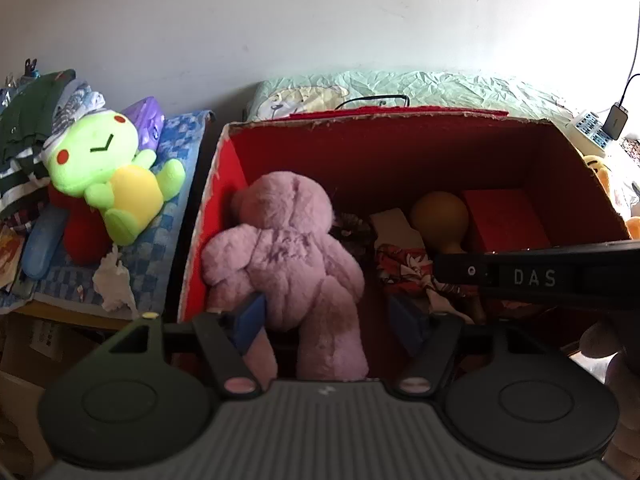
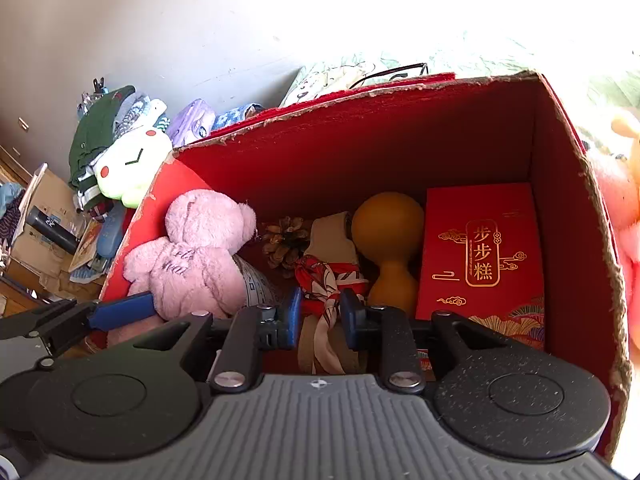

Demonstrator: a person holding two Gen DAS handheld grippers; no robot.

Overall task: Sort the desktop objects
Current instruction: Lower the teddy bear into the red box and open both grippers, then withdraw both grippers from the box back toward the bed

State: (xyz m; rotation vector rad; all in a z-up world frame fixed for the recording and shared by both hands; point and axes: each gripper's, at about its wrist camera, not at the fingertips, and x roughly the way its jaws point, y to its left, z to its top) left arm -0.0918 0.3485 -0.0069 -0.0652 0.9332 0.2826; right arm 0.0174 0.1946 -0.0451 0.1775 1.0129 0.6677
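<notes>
A red cardboard box [image 1: 400,148] [image 2: 360,136] holds a pink plush bear [image 1: 288,256] [image 2: 192,252], a pine cone [image 2: 286,240], a brown gourd [image 2: 388,248] [image 1: 440,216], a red gift box with gold writing [image 2: 480,264] [image 1: 504,216] and a beige item tied with a red floral scarf [image 2: 330,284] [image 1: 408,268]. My left gripper [image 1: 332,320] is open, its fingers on either side of the bear's lower body and legs inside the box. My right gripper [image 2: 320,316] stands around the scarf-tied item, jaws close on it.
A green and yellow plush frog [image 1: 108,168] [image 2: 128,164] lies on a blue checked cloth [image 1: 172,208] left of the box, beside crumpled tissue [image 1: 114,280] and clothes. Cartons [image 2: 44,224] stand at the far left. An orange plush [image 2: 628,168] sits right of the box.
</notes>
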